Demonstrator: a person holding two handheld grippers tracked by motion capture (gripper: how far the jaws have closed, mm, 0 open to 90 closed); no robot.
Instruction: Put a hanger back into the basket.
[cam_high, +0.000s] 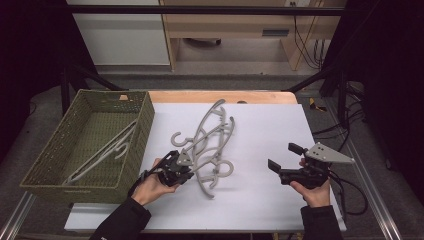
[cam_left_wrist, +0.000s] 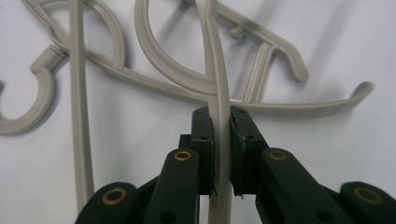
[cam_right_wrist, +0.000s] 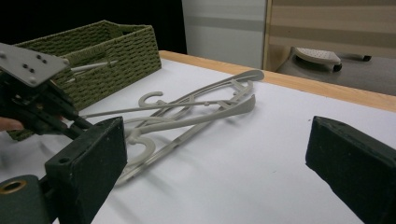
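L gripper (cam_high: 186, 169) sits near the front edge of the bench, just right of the green basket (cam_high: 131, 131), jaws clamped tight on a thin bar of one grey hanger (cam_left_wrist: 218, 93); in the left gripper view the pads (cam_left_wrist: 204, 140) press that bar from both sides, bar running straight up between them. No earlier pic, so just the state: closed on the hanger. That hanger belongs to a tangled pile of grey hangers (cam_high: 212, 140) lying mid-bench on the white sheet (cam_high: 270, 125), stretching from near the back wooden edge (cam_high: 220, 96) down toward the front, hooks and arms crossing each other; can't tell exactly how many in the pile. In the right gripper view the gripped hanger looks lifted at the L-gripper end, a bar slanting above the rest, others flat on the sheet. R gripper (cam_high: 281, 159) is at the front-right part of the bench, well apart from the pile, jaws wide apart w/ nothing between them, pointing left toward the hangers; grey plate (cam_high: 330, 153) on top. Basket at the left edge of the bench holds another grey hanger (cam_high: 102, 152), lying slantwise on its floor.
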